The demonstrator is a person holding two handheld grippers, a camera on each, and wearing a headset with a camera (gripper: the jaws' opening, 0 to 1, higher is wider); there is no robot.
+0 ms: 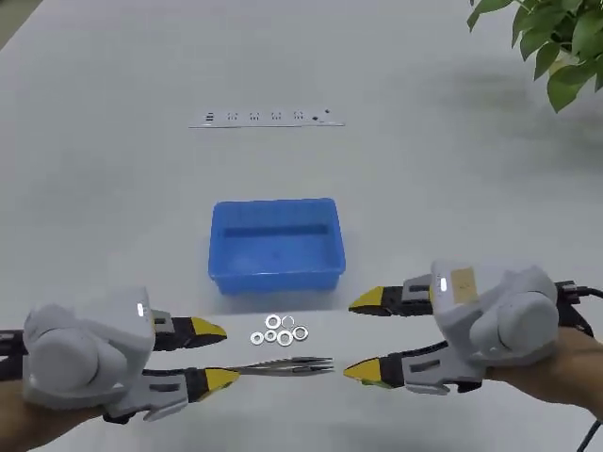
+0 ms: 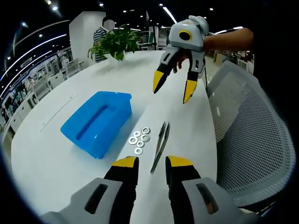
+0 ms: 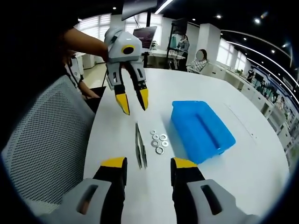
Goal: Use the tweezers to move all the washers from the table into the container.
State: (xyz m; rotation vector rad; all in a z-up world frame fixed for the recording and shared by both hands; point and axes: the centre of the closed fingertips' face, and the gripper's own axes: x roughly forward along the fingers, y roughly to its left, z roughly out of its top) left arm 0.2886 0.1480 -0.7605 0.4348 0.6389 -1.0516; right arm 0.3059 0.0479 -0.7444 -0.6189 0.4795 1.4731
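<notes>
Progress: nil so far. All six washers (image 1: 279,330) sit on the table (image 1: 424,169) in a tight cluster, some touching, just in front of the container (image 1: 275,279). The container's inside looks bare, tho a small ring on its floor could be missed at this res. The tweezers (image 1: 283,365) lie flat on the table just on the near side of the washers, between the two grippers and untouched.

Left gripper (image 1: 226,354): jaws apart w/ a moderate gap, nothing between them, its lower tip close to the tweezers' end. Right gripper (image 1: 350,337): jaws spread wider, also empty, a little off the tweezers' other end.

Left to do, as I judge it: pick up the tweezers, then carry every washer into the container, so the whole job.

Materials & shapes:
- Washers: thin flat rings, silvery metal w/ a shine, roughly equal in size.
- Tweezers: slim bright steel, straight; arms joined at the end toward the left gripper, slightly parted at the other.
- Container: blue plastic, rectangular, shallow, rounded corners, rolled rim.
- Table: white, smooth, matte.
- Grippers: pale grey shells, black jaws w/ yellow pointed tips.
</notes>
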